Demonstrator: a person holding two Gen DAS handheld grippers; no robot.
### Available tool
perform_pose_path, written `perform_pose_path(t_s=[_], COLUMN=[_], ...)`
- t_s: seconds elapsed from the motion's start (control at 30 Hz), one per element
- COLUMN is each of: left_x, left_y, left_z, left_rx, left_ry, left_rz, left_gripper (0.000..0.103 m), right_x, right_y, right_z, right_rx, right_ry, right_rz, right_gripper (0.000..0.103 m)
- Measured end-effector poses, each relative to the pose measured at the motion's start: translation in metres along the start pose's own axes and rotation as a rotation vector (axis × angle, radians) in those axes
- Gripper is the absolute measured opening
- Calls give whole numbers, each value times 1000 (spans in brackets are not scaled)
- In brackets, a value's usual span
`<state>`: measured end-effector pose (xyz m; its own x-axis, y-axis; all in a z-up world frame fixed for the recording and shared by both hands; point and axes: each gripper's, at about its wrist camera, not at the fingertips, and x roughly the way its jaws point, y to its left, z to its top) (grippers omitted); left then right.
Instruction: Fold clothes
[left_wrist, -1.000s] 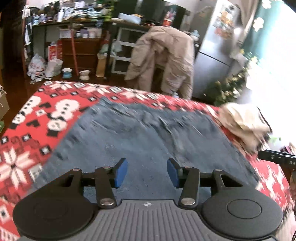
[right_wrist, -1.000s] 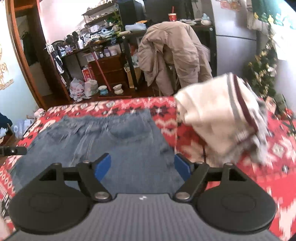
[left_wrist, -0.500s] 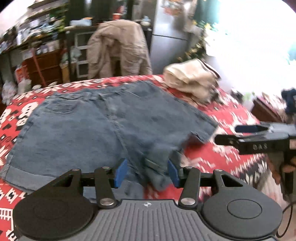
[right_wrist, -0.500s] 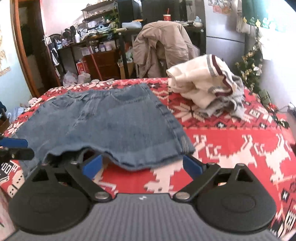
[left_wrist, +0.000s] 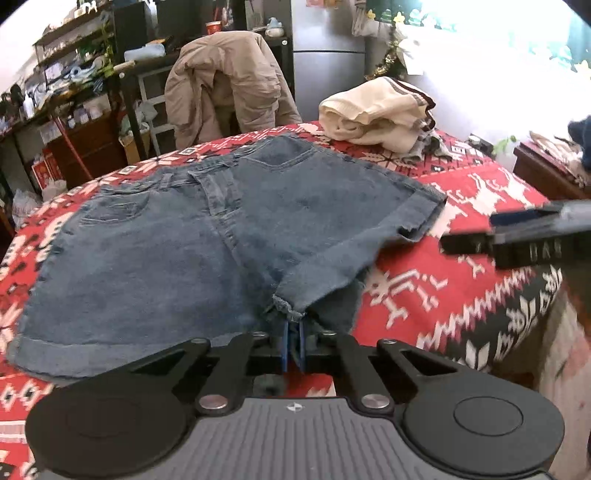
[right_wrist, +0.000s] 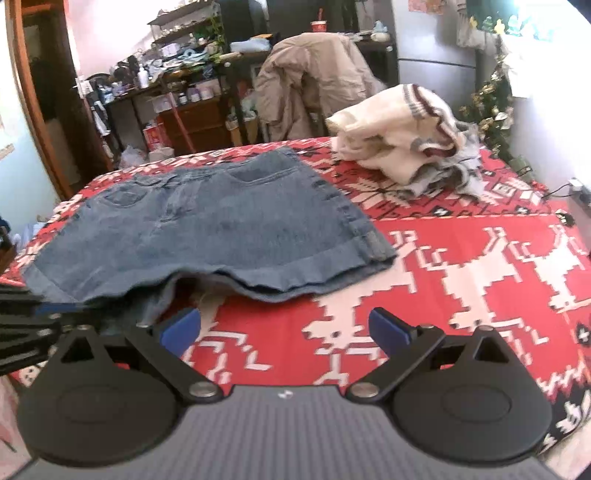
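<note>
**Left gripper clamped on shorts hem; right gripper wide and empty**

Since the earlier frames, both of my grippers have drawn back from over the middle of the denim shorts (left_wrist: 207, 236) to their near hem, and the whole garment is now in view. My left gripper (left_wrist: 292, 345) has just been closing — its blue pads (left_wrist: 283, 343) now stand almost together with the frayed edge of the near leg hem pinched between them. I report it as gripping the shorts at the crotch-side corner of that leg.

My right gripper (right_wrist: 284, 328) has just been opening. Its pads (right_wrist: 388, 328) stand far apart over bare red cloth, just short of the hem, with no fabric between them. I report it as open and holding nothing.

The shorts lie spread flat on the red patterned blanket (right_wrist: 461, 266) covering the surface — waistband on the far side, cuffed leg hems on the near side. In the right wrist view the near hem is lifted slightly off the blanket, leaving a shadowed gap under it.

A cream sweater with dark stripes (right_wrist: 399, 133) sits crumpled on the far right part of the blanket, well apart from the shorts. Beyond the far edge, a beige coat (left_wrist: 229, 81) hangs over a chair.
</note>
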<state>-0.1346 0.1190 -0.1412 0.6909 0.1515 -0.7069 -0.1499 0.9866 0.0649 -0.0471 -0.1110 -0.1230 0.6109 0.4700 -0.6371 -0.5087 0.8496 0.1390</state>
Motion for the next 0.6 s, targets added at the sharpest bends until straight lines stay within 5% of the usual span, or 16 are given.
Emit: perform_pose_path(t_s=[0.1, 0.37, 0.47, 0.6], left_x=[0, 6, 7, 9], left_y=[7, -2, -6, -5], left_z=[-4, -5, -5, -5], left_rx=[-16, -36, -25, -30], left_ry=[15, 5, 2, 6], left_rz=[13, -3, -2, -5], left_gripper=[5, 15, 16, 16], right_x=[1, 39, 49, 61], right_y=[-12, -50, -49, -42], right_z=[4, 33, 39, 34], right_rx=[-3, -26, -118, -239], right_ry=[-12, -18, 17, 76], right_rz=[-26, -131, -140, -154], right_gripper=[96, 66, 47, 44])
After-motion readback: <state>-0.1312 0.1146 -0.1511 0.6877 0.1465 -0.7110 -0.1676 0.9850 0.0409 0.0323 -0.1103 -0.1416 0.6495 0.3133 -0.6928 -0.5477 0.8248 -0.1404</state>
